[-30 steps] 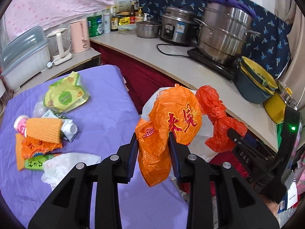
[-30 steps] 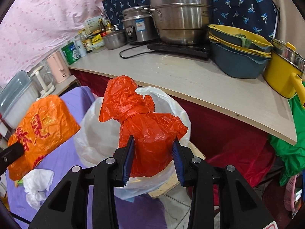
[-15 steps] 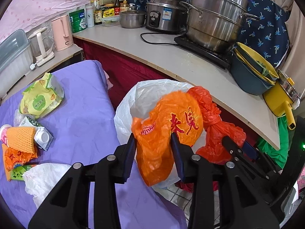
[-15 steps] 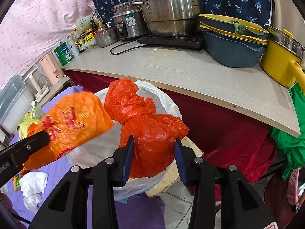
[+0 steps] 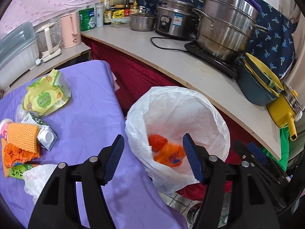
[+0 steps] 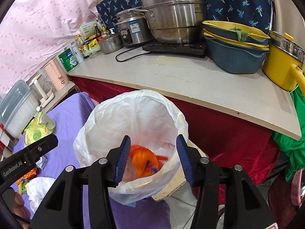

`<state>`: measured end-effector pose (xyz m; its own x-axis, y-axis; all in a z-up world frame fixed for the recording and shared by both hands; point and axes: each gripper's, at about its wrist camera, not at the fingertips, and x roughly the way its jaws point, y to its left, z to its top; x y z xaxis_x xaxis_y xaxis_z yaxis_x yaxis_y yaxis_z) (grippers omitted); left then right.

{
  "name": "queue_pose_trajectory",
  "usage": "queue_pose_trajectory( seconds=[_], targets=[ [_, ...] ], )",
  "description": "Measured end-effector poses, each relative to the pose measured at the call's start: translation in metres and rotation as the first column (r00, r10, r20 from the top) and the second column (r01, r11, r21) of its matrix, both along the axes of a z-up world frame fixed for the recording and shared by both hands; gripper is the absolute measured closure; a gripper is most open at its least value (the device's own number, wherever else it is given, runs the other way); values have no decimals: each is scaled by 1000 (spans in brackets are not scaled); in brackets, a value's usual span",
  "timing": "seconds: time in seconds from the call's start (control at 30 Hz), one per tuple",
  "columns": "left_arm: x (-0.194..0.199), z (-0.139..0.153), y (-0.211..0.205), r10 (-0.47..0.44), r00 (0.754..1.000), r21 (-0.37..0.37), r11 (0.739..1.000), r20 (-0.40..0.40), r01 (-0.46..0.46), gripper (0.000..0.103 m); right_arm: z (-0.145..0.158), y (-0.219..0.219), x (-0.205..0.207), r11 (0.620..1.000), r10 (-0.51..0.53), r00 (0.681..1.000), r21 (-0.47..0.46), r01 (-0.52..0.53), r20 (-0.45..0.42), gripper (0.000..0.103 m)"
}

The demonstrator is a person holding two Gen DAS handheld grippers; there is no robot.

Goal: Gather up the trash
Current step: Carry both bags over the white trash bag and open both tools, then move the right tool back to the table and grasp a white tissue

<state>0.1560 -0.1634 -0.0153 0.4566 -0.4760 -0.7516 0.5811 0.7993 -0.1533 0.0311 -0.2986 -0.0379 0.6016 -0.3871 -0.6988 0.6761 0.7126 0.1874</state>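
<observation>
A white trash bag (image 5: 190, 103) stands open beside the purple table; it also shows in the right wrist view (image 6: 133, 110). Two orange plastic bags (image 5: 167, 152) lie inside it, blurred, and also show in the right wrist view (image 6: 144, 162). My left gripper (image 5: 153, 160) is open and empty above the bag's near rim. My right gripper (image 6: 151, 160) is open and empty over the bag's mouth. More trash lies on the purple table (image 5: 85, 114): a green-yellow wrapper (image 5: 45, 97), an orange foam net (image 5: 22, 137), a crumpled orange bag (image 5: 17, 154) and white tissue (image 5: 38, 177).
A counter (image 5: 190, 72) behind the bag carries a steel steamer pot (image 5: 225, 30), a rice cooker (image 5: 171, 22), stacked blue and yellow basins (image 5: 259, 80) and a yellow pot (image 6: 282, 64). A pink kettle (image 5: 69, 29) and bottles stand at the back left.
Both grippers opened and let go of their orange bags, which dropped into the white trash bag. Both grippers now hang over the bag's mouth.
</observation>
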Motion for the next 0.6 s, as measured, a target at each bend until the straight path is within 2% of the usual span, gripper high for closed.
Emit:
queue_pose_trajectory(
  seconds=[0.1, 0.4, 0.6],
  targets=[
    [5, 4, 14, 40, 999, -12, 999, 4, -40, 36, 6, 6, 2, 1000, 12, 1000, -3, -12, 11, 54],
    [13, 15, 63, 157, 985, 11, 987, 71, -158, 36, 27, 43, 18, 995, 99, 994, -25, -98, 47, 48],
    [19, 18, 109, 240, 968, 14, 970, 69, -242, 32, 35, 80, 36, 982, 186, 981, -38, -184, 51, 46]
  ],
)
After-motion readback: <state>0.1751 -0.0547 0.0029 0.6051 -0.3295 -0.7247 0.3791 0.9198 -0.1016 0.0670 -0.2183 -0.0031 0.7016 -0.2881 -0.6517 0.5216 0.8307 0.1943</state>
